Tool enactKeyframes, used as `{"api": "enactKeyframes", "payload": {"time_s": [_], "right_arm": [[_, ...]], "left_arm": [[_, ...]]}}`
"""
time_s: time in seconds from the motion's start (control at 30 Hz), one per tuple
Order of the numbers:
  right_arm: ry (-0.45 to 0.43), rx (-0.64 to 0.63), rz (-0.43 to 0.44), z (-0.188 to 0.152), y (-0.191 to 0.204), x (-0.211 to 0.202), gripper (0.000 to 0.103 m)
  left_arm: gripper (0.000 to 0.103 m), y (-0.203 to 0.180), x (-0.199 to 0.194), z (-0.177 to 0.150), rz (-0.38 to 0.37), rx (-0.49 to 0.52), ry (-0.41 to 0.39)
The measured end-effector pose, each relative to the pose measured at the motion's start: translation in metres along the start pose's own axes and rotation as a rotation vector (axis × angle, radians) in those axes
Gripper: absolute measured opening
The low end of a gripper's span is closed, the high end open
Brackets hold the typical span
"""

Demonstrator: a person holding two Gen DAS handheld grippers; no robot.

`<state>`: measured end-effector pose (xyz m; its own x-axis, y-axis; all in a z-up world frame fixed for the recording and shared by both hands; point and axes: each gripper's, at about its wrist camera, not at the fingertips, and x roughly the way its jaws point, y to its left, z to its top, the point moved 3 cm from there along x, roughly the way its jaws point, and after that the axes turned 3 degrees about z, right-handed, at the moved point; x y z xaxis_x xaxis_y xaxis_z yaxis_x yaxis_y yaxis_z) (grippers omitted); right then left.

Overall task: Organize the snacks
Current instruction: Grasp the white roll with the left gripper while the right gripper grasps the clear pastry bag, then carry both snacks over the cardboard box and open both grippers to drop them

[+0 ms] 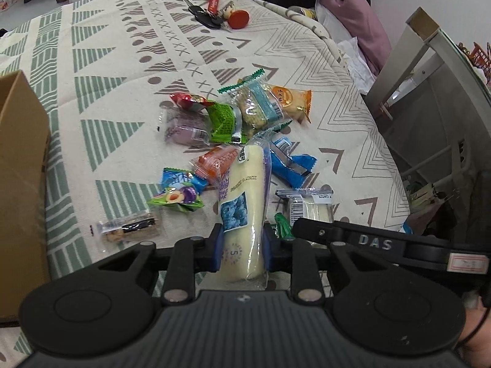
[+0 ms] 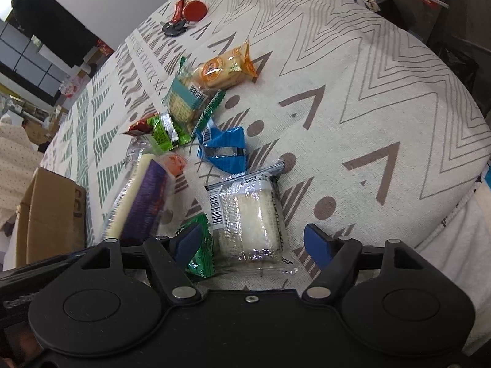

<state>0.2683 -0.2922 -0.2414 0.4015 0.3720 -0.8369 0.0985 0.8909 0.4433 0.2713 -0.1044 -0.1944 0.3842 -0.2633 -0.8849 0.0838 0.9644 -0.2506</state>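
Left gripper [image 1: 242, 245] clamps the long blueberry snack pack [image 1: 242, 202], raised over the snack pile [image 1: 242, 116]. Right gripper [image 2: 251, 245] spread wide over the clear rice-cake packet [image 2: 251, 214]. Cardboard box [image 1: 21, 184] at left edge; bare patterned cloth [image 2: 368, 92] toward right edge.

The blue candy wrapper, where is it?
In the right wrist view the blue candy wrapper lies on the patterned cloth mid-frame, just beyond the clear rice-cake packet and right of the green wrapper.
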Motion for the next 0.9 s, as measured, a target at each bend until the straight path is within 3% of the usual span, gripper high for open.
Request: {"api": "enactKeyframes", "payload": {"time_s": [0.03, 0.1, 0.2, 0.6, 0.9], "right_arm": [[0.001, -0.007, -0.005, 0.0, 0.001, 0.002, 0.069], [0.018, -0.023, -0.014, -0.003, 0.002, 0.006, 0.047], [0.01, -0.026, -0.007, -0.005, 0.002, 0.002, 0.041], [-0.07, -0.015, 0.073, -0.009, 0.017, -0.038, 0.038], [-0.091, -0.059, 0.106, -0.016, 0.054, -0.054, 0.038]], "left_arm": [[0.024, 0.001, -0.002, -0.001, 0.001, -0.001, -0.003], [0.024, 0.003, -0.006, -0.003, 0.004, -0.006, -0.008], [0.024, 0.006, -0.013, -0.004, 0.009, -0.022, -0.02], [0.024, 0.017, -0.056, -0.01, 0.017, -0.048, -0.091], [0.024, 0.035, -0.082, -0.014, 0.028, -0.092, -0.125]]}}
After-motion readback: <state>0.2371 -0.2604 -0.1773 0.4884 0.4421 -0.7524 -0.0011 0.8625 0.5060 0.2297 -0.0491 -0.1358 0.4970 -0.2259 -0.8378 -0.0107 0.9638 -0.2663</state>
